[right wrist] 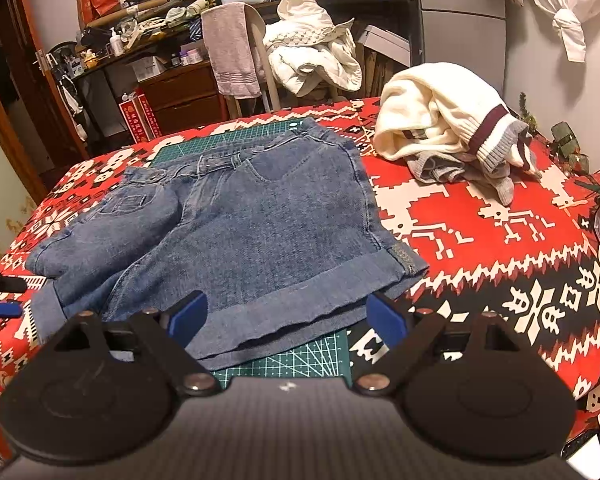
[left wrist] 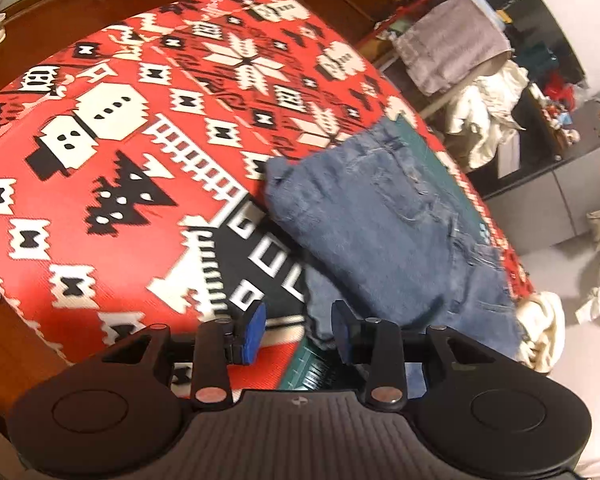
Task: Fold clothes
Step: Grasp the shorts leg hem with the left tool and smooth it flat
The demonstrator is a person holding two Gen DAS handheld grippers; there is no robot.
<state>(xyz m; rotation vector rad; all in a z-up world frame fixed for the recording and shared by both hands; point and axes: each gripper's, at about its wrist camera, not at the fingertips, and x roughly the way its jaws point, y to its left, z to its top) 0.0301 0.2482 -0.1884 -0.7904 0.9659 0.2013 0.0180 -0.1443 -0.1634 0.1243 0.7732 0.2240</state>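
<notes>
The denim shorts (right wrist: pixel 236 220) lie on a green cutting mat (right wrist: pixel 300 364) over the red patterned cloth (right wrist: pixel 480 248) on the tabletop, one side folded across the other. The left gripper (left wrist: pixel 298 322) hovers at their hem, jaws partly apart and empty. The right gripper (right wrist: pixel 288 312) hangs over the near hem, jaws wide, gripping nothing; a white sweater (right wrist: pixel 440 128) lies beyond.
</notes>
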